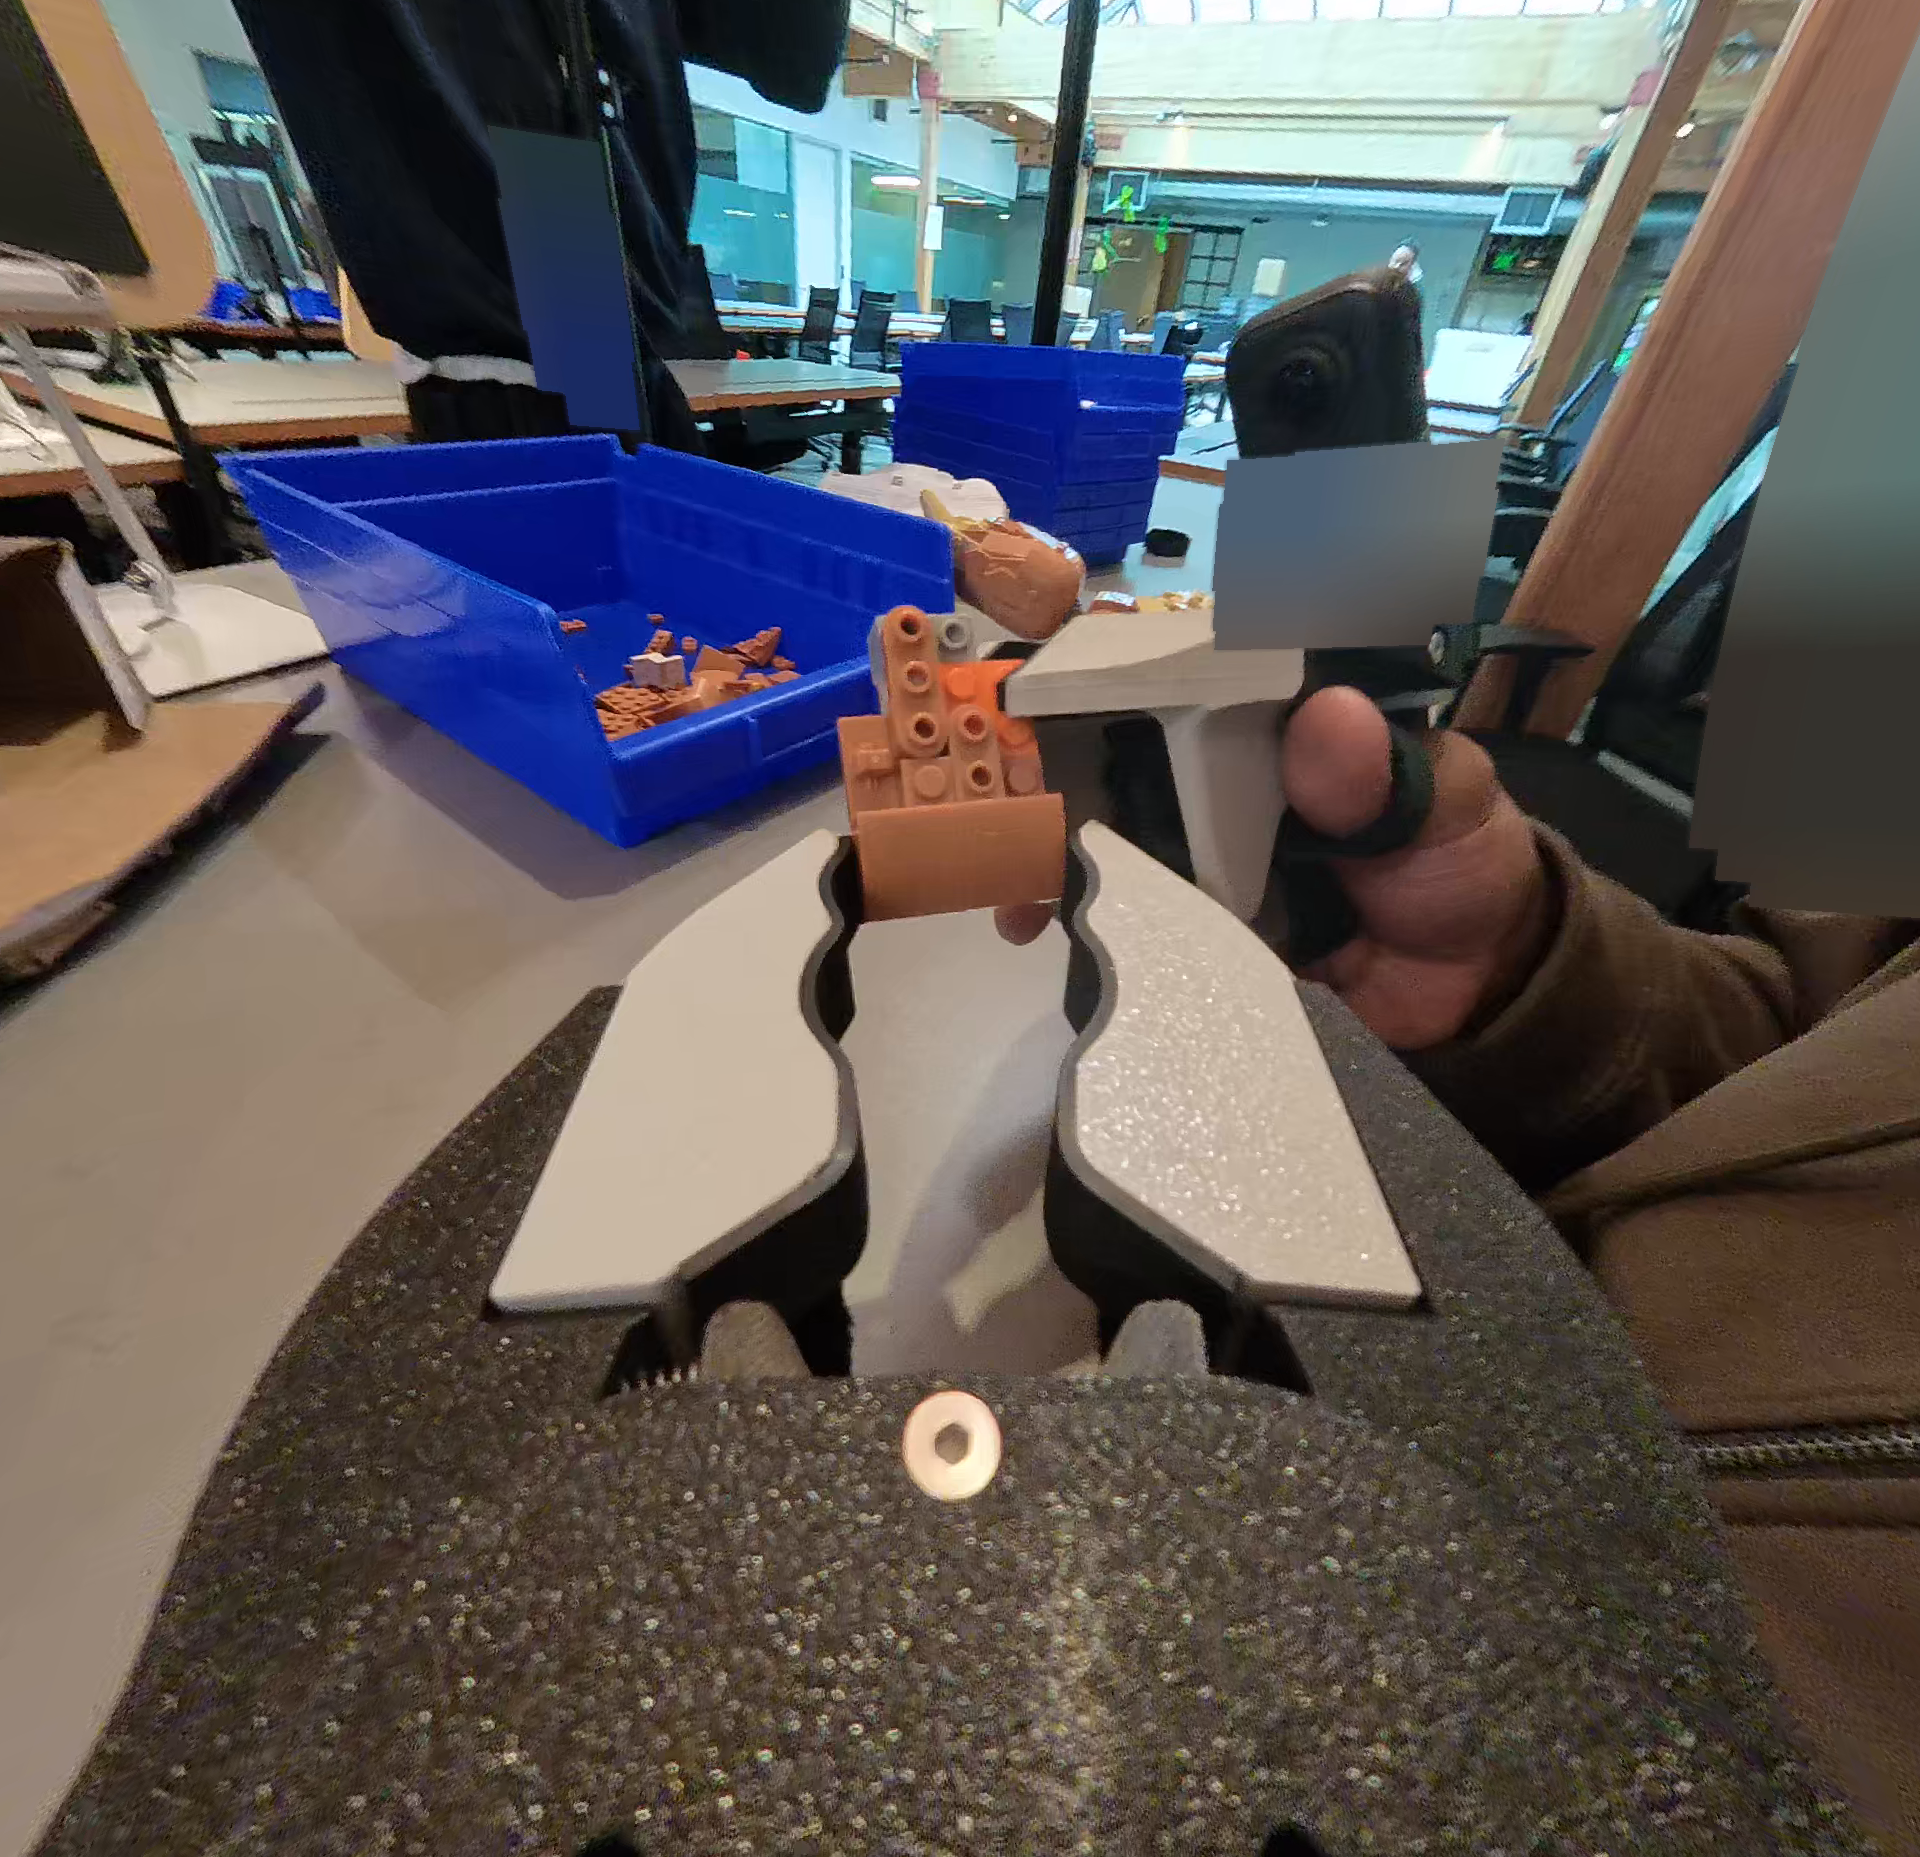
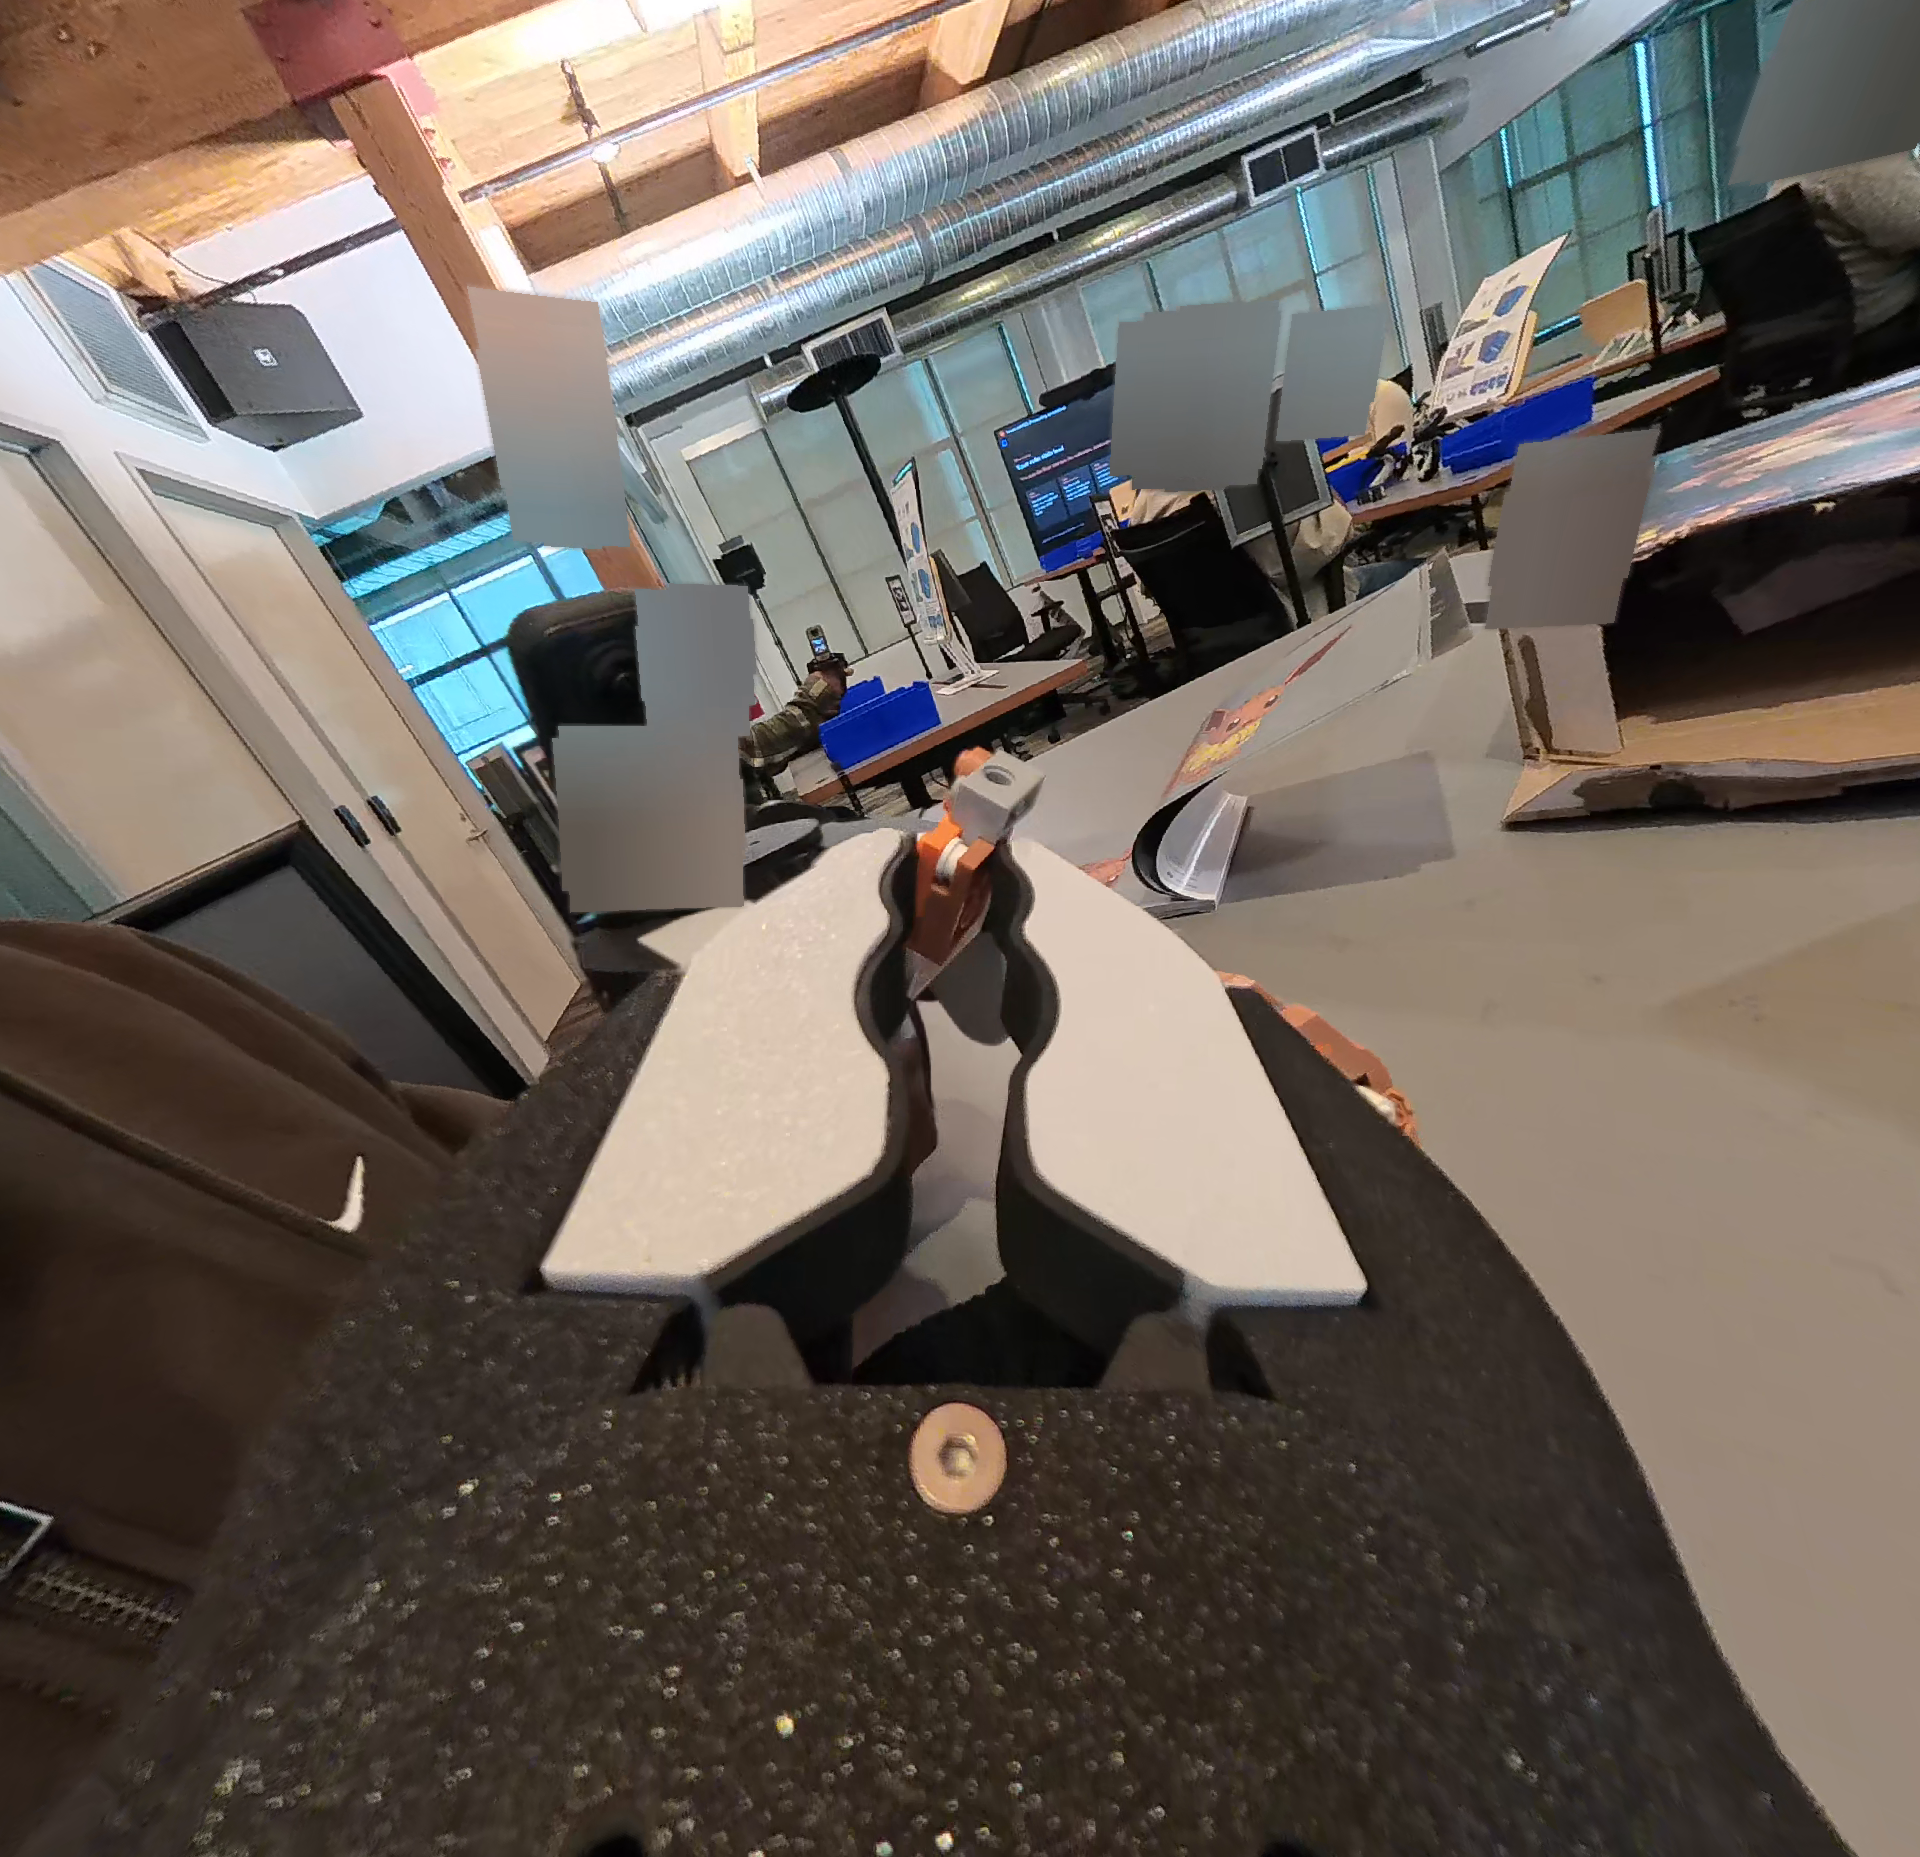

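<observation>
My left gripper (image 1: 956, 857) is shut on the rounded base of a brown brick model (image 1: 935, 758) and holds it up above the grey table (image 1: 312, 976). My right gripper (image 2: 954, 888) is shut on an orange piece (image 2: 940, 898) with a small grey brick (image 2: 997, 791) on its end. In the left wrist view the right gripper's finger (image 1: 1143, 669) reaches in from the right and presses the orange piece (image 1: 971, 680) against the top of the model. A hand (image 1: 1392, 872) in a brown sleeve holds that gripper.
An open blue bin (image 1: 468, 560) with several loose brown bricks (image 1: 686, 685) stands behind the model. Stacked blue bins (image 1: 1039, 436) and a brown bag (image 1: 1013, 571) lie farther back. Cardboard (image 1: 104, 799) lies at the left. An open booklet (image 2: 1247, 758) and a cardboard box (image 2: 1714, 706) sit on the table. Only a small space, under 4 cm, lies between the two pairs of fingers.
</observation>
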Demonstrator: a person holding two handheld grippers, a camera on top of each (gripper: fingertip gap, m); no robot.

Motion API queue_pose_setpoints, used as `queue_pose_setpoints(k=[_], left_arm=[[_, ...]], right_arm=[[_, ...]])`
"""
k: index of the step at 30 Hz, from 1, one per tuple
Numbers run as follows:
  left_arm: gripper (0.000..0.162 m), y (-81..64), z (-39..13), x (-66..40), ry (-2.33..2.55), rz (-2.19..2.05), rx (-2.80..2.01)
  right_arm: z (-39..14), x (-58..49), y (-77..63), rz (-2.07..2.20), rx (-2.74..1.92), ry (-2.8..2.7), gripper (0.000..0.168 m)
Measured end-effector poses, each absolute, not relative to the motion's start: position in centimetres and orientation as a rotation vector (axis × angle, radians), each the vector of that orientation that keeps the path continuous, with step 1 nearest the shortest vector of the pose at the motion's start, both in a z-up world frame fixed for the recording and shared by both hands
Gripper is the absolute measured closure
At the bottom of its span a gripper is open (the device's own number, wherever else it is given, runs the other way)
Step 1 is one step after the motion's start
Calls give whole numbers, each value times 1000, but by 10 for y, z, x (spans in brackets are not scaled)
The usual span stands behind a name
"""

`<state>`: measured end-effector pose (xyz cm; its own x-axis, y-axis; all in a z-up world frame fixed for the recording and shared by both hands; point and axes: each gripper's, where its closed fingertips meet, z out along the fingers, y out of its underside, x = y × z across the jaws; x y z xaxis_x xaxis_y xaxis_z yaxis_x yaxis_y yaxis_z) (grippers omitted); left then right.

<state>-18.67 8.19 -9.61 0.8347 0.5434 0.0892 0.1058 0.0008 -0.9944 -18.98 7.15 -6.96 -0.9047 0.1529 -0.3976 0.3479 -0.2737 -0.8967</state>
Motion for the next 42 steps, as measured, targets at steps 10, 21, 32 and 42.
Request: queue_pose_setpoints(k=[10,21,32,42], left_arm=[[125,81,-92,-183,-592,-61,-1376],[124,79,-104,-185,-603,-52,-1434],[124,79,-122,-194,-523,326,-1675],[124,78,-109,-189,-600,-95,-1427]], right_arm=[[-79,-201,77,-2296,684,1741,157],[-111,-214,88,-2106,803,2088,156],[-163,-214,94,-1676,786,2501,156],[-172,-225,100,-1619,810,2647,149]])
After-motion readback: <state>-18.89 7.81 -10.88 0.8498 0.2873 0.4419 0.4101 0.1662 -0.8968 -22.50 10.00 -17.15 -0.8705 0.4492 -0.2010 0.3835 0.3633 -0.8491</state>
